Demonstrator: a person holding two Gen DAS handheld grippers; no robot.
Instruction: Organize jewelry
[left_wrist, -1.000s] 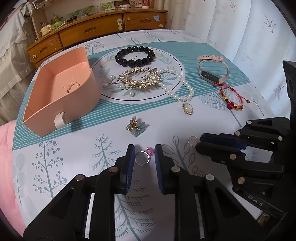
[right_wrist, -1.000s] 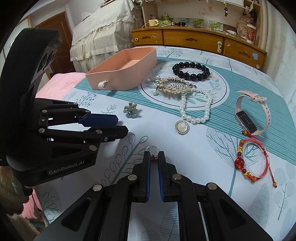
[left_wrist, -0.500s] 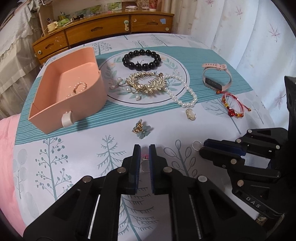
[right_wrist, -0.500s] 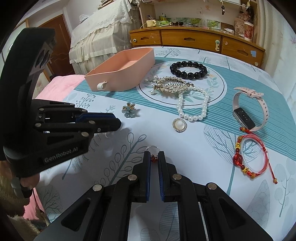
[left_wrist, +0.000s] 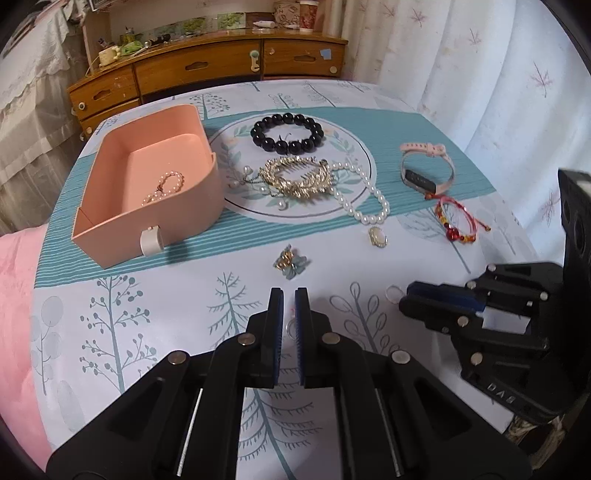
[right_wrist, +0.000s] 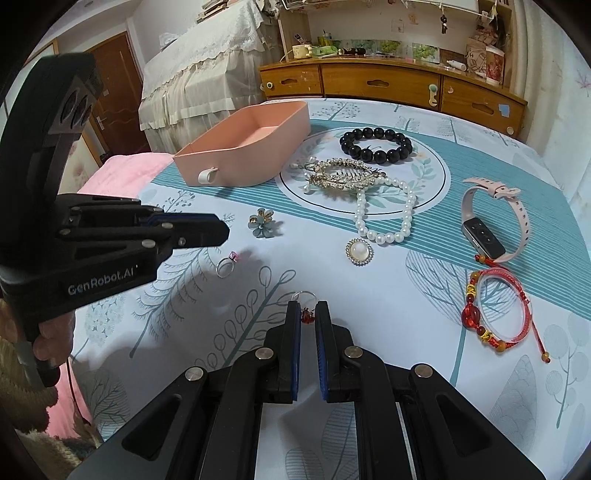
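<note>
Right gripper (right_wrist: 306, 317) pinching red-stone ring (right_wrist: 306, 315); left gripper (left_wrist: 289, 306) jaws narrow, pink-stone ring (right_wrist: 227, 264) lying free. Next: carrying toward pink tray (left_wrist: 110, 236), 10 o'clock.

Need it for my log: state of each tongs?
Left tongs: shut, holding nothing.
Right tongs: shut on the red-stone ring.

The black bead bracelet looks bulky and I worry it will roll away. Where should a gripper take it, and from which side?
Grip the black bead bracelet across one stretch of its ring, one finger inside the loop and one outside, coming down from above. It lies flat on the cloth, and its open centre probably leaves room for a finger. The side away from the gold hair comb looks least crowded.
</note>
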